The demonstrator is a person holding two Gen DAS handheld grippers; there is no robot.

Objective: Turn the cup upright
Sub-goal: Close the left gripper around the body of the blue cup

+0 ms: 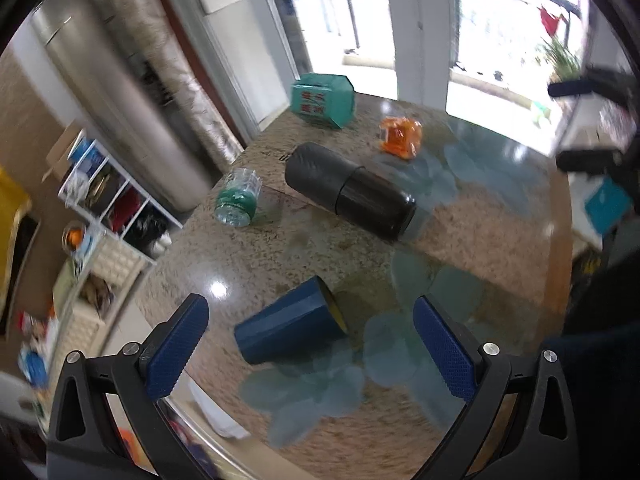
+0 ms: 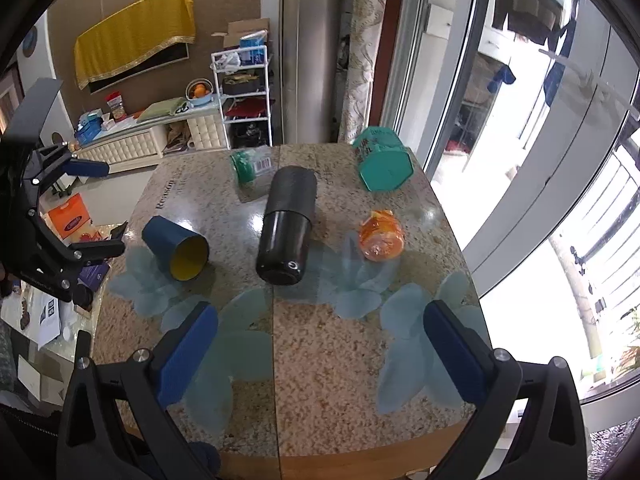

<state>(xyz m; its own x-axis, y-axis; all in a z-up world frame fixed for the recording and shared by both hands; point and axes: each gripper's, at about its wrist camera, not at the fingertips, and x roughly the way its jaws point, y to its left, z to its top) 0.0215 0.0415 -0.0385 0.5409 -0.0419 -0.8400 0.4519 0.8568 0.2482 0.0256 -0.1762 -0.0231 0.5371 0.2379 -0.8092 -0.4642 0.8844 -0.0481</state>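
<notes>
A blue cup (image 1: 290,322) with a yellow inside lies on its side on the speckled stone table (image 1: 248,264). In the right wrist view the cup (image 2: 175,247) lies at the table's left, its mouth facing the camera. My left gripper (image 1: 310,350) is open, its blue pads either side of the cup and just short of it. It also shows at the left edge of the right wrist view (image 2: 92,208). My right gripper (image 2: 320,354) is open and empty above the table's near part, well away from the cup.
A black flask (image 2: 286,226) lies on its side mid-table. An orange packet (image 2: 380,235), a green box (image 2: 382,160) and a clear bottle with a green label (image 2: 252,166) lie further back. A white shelf (image 2: 244,100) stands beyond.
</notes>
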